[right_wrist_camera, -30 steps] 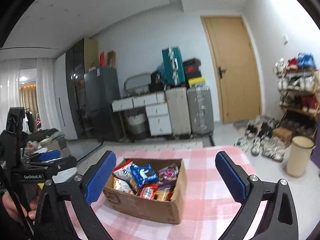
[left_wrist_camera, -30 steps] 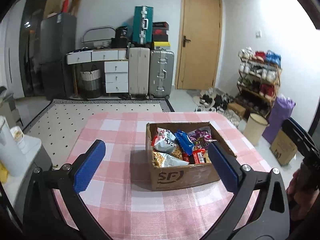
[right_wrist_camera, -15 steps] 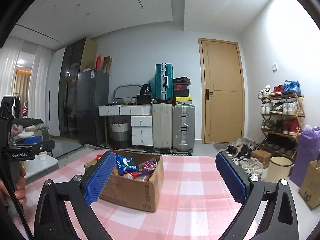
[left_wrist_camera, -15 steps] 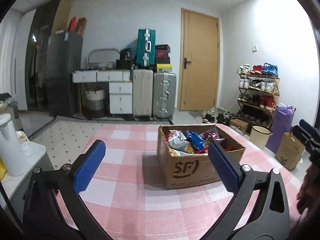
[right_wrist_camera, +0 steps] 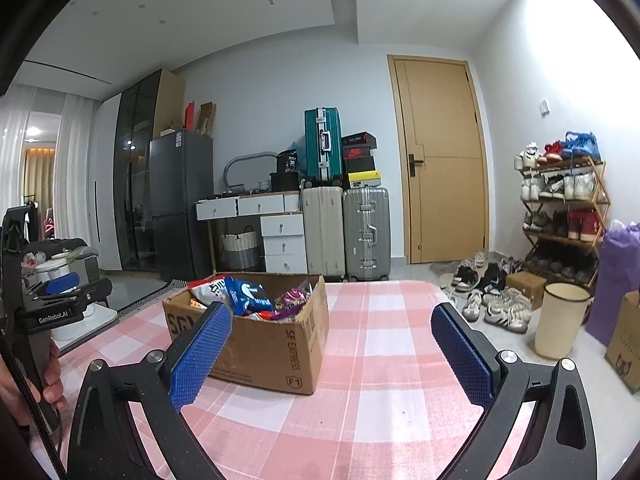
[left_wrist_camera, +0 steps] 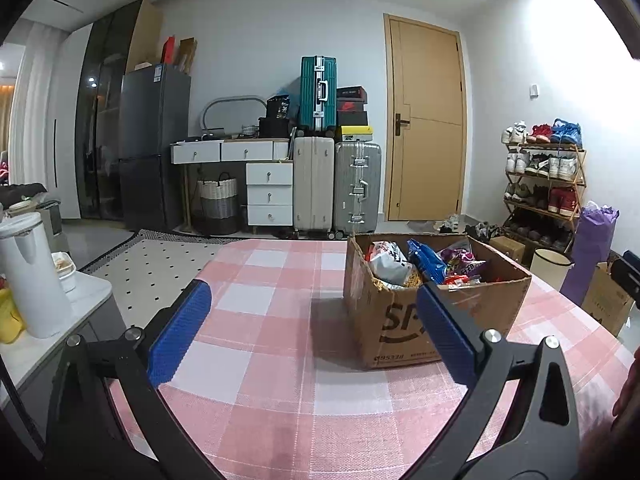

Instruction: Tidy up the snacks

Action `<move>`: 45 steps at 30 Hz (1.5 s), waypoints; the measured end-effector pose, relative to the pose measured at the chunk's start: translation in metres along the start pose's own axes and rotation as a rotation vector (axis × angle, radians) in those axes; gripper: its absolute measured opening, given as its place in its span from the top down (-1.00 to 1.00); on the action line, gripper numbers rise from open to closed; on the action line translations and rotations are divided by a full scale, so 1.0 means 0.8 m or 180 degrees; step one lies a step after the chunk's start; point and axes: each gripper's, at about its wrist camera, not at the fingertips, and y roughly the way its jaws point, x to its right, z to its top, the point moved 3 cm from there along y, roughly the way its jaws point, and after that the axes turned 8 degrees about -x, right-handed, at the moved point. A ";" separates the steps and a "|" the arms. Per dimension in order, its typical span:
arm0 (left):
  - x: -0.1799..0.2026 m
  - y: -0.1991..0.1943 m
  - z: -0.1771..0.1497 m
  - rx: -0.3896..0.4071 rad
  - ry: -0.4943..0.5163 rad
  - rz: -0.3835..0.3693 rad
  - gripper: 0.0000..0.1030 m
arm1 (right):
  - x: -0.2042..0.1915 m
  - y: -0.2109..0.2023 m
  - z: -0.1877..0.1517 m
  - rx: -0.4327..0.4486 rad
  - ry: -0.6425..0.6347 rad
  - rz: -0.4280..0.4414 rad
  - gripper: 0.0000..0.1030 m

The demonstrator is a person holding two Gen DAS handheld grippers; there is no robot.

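From the left wrist we see our left hand-held gripper (left_wrist_camera: 310,322) spread wide and holding nothing, low over the pink-and-white checked cloth of the worktop (left_wrist_camera: 280,344). The snacks sit together in an open cardboard box (left_wrist_camera: 400,332) printed with a courier logo, just beyond the right fingertip: a white bag (left_wrist_camera: 390,266), a blue packet (left_wrist_camera: 426,266) and a purple one (left_wrist_camera: 464,260) stand on end in it, probably because the box is packed full. The cloth around the box is bare. That fits snacks already gathered into the box as well as a boxful waiting to be sorted out, and we cannot tell which. A white kettle (left_wrist_camera: 30,276) stands on a side counter at the left, and beyond the worktop are a dotted rug, a dark fridge, white drawers, three suitcases (left_wrist_camera: 334,184), a wooden door and a shoe rack (left_wrist_camera: 542,176). From the right wrist our right hand-held gripper (right_wrist_camera: 330,354) is likewise spread and empty, hovering level above the cloth, with the same box (right_wrist_camera: 280,352) behind its left fingertip and the packets (right_wrist_camera: 248,296) rising above the rim. At the left edge a hand (right_wrist_camera: 36,384) grips the other tool's handle. We judge both are held back and parted to keep the box in view. Loose shoes and a cream bin (right_wrist_camera: 562,320) are on the floor to the right.
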 end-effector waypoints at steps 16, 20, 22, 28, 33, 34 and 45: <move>0.012 0.039 -0.031 -0.0211 0.0077 0.0046 -0.98 | -0.003 0.050 -0.010 -0.0394 -0.0146 -0.0080 -0.97; 0.016 0.039 -0.032 -0.0213 0.0095 0.0048 -0.98 | -0.002 0.053 -0.010 -0.0386 -0.0118 -0.0060 -0.97; 0.018 0.042 -0.033 -0.0223 0.0082 0.0066 -0.98 | -0.003 0.056 -0.010 -0.0406 -0.0116 -0.0062 -0.97; 0.021 0.044 -0.037 -0.0207 0.0064 0.0090 -0.98 | -0.008 0.057 -0.013 -0.0440 -0.0183 -0.0062 -0.98; 0.022 0.045 -0.038 -0.0203 0.0064 0.0089 -0.98 | -0.008 0.057 -0.013 -0.0441 -0.0186 -0.0062 -0.98; 0.021 0.044 -0.037 -0.0200 0.0064 0.0088 -0.98 | -0.008 0.057 -0.014 -0.0441 -0.0187 -0.0063 -0.98; 0.020 0.044 -0.036 -0.0192 0.0060 0.0084 -0.98 | -0.008 0.057 -0.013 -0.0442 -0.0186 -0.0062 -0.98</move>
